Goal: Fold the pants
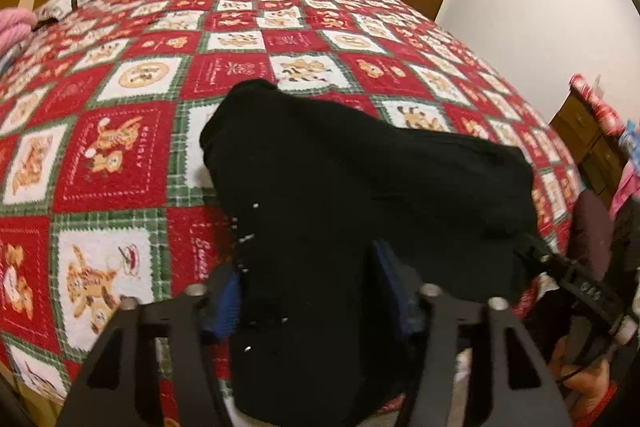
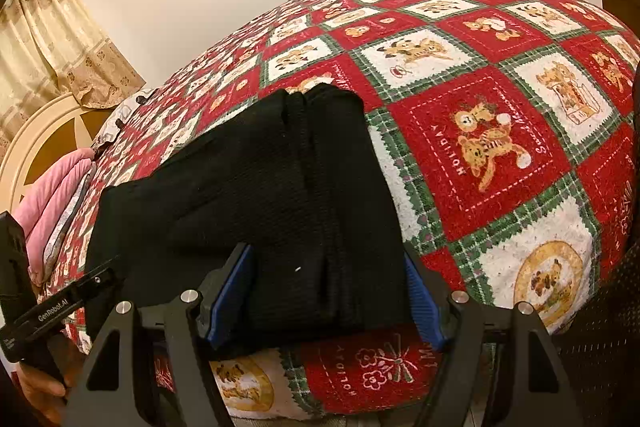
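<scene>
Right wrist view: one pair of black pants (image 2: 280, 195), folded, on bed with red-and-white patchwork quilt (image 2: 492, 147). Two hand-held grippers: right hand-held gripper (image 2: 326, 297) pinching pants' near edge; left hand-held gripper (image 1: 310, 291) astride pants, grip unclear.

Warm indoor light, fisheye-bent edges, slight blur

We read "HOLIDAY" on a red square of the bedspread (image 2: 496, 147), right of the pants (image 2: 280, 207), and again on the red square just below them. "GenRobot.AI" stands on the left gripper (image 2: 52, 315), left of the pants.
</scene>
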`<state>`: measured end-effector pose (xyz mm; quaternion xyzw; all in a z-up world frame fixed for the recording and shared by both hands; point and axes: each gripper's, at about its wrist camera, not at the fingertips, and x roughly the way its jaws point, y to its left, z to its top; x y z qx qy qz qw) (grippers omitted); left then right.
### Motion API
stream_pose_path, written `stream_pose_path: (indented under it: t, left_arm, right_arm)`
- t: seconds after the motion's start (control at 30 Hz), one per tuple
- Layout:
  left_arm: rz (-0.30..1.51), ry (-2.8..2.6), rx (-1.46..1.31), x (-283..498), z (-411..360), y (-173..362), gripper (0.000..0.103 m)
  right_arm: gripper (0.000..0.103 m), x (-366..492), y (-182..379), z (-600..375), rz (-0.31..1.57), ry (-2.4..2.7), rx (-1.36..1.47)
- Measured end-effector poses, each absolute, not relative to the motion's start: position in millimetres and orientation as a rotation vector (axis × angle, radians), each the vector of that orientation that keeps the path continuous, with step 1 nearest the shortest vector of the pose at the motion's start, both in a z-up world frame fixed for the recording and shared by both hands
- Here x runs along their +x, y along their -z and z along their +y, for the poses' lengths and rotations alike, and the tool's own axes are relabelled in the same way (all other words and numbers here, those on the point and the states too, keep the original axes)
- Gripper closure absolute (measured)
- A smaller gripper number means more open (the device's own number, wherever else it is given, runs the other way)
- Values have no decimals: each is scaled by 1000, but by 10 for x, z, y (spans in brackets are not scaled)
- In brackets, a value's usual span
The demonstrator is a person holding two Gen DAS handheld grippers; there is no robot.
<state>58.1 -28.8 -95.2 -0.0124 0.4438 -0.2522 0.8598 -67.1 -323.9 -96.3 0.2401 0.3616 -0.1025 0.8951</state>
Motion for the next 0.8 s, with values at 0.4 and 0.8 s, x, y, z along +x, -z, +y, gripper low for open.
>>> stream_pose_path:
  t: [0.4,0.8]
  left_arm:
    - [836,503,31,506,-348,801,84]
    - [689,445,104,552,-250,512,86]
  right_arm:
    - [64,-594,671,-2847,731,265,246]
    - [69,-442,268,-2561,638,191,157]
